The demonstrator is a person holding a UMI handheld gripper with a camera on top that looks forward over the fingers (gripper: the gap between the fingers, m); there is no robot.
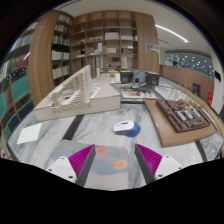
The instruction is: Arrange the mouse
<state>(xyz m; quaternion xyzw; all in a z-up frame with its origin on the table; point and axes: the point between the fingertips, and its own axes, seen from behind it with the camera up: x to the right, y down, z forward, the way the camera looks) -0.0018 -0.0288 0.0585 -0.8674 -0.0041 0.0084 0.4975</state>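
Claw view: we look forward along the two fingers over a pale, marbled table (60, 135).
Claw state: our claw (116, 158) stands wide, its pink pads (82, 158) well apart and nothing held between them.
Mouse place: the mouse (126, 127) lies on the table just beyond the fingertips, slightly toward the right finger, touching neither pad.
Mouse look: we see a small, low, rounded body, pale with a darker blue patch; its exact facing we cannot tell.
Small spot: an orange mark (120, 165) lies on the table between the fingers; we cannot say what it is.
Surroundings: white building models (85, 95) sit beyond to the left, a brown model board (185, 118) to the right, bookshelves (100, 40) at the back.
Handling, our judgement: we expect it to be light and stiff, with a smooth curved shell that could slide out of a shallow pinch or skate across the slick table.
Where to grip, our judgement: we would take it across its two long sides, low on the body near the middle, with both pads seated flat rather than on the domed top.
Force, our judgement: we think a gentle squeeze should be enough; pressing the buttons or wheel is best avoided.
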